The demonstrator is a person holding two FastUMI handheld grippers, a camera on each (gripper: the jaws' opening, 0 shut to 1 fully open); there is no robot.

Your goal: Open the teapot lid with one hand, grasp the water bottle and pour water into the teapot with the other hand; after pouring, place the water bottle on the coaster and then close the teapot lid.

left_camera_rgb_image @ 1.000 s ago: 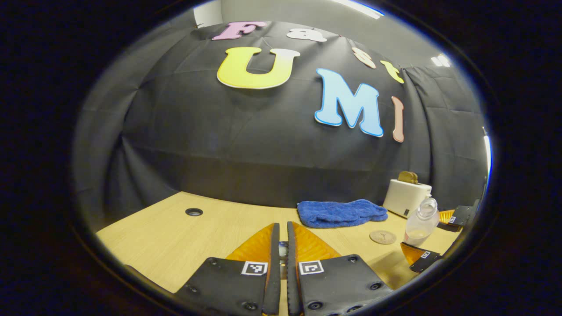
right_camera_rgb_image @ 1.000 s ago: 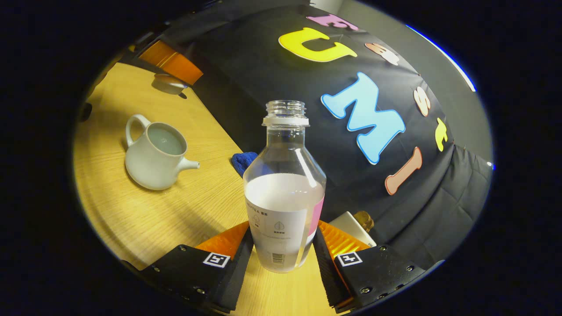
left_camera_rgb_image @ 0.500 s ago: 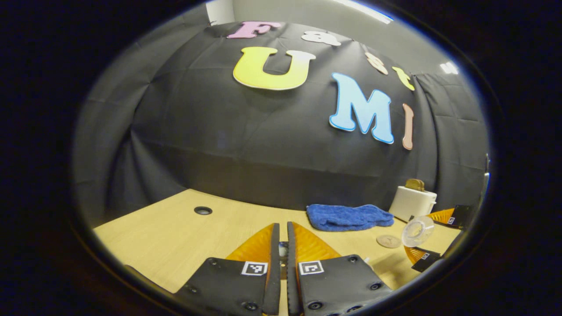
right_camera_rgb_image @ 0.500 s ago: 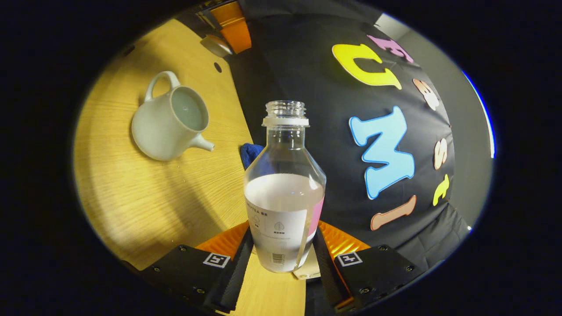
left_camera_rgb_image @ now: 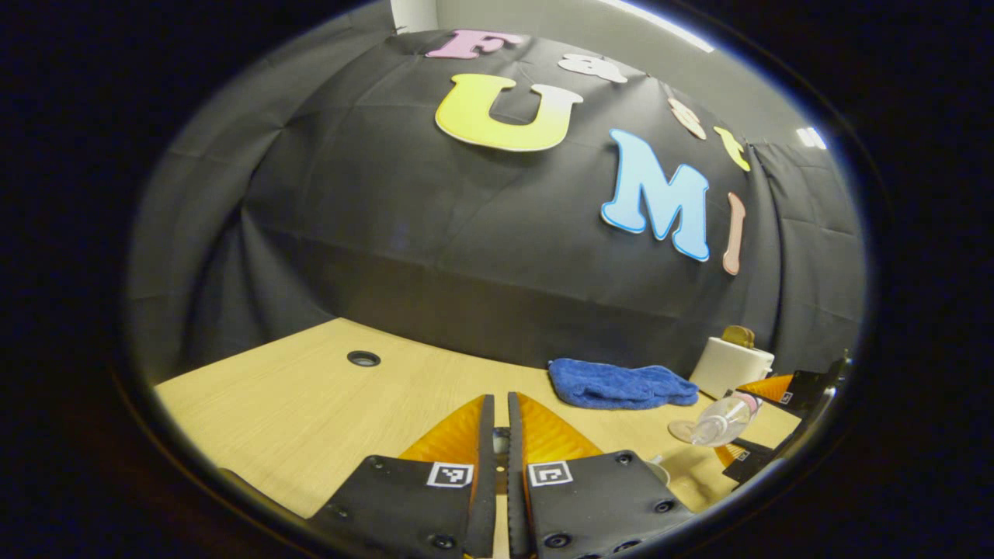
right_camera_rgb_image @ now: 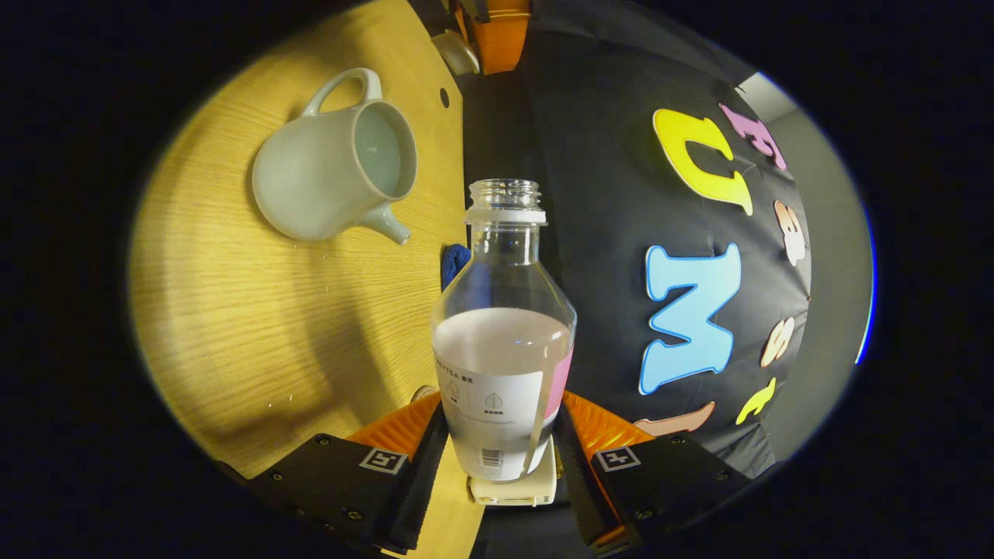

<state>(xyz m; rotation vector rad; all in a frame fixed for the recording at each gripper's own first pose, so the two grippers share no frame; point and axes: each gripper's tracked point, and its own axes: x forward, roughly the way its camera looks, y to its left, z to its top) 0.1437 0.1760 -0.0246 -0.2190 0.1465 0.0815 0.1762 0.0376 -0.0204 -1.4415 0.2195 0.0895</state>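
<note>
One water bottle (right_camera_rgb_image: 503, 341), uncapped and partly full, sits clamped between the right hand-held gripper (right_camera_rgb_image: 501, 454) fingers, tilted toward one open teapot (right_camera_rgb_image: 334, 182) on the tabletop (right_camera_rgb_image: 233, 310). The left hand-held gripper (left_camera_rgb_image: 499, 442) is clenched on one lid (right_camera_rgb_image: 457, 53), held above the tabletop. One blue towel (left_camera_rgb_image: 621, 384) lies beyond.

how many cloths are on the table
1: a crumpled blue terry cloth lies on the light wooden table near the back wall, beside the white toaster. Others may be hidden behind the tools.
</note>
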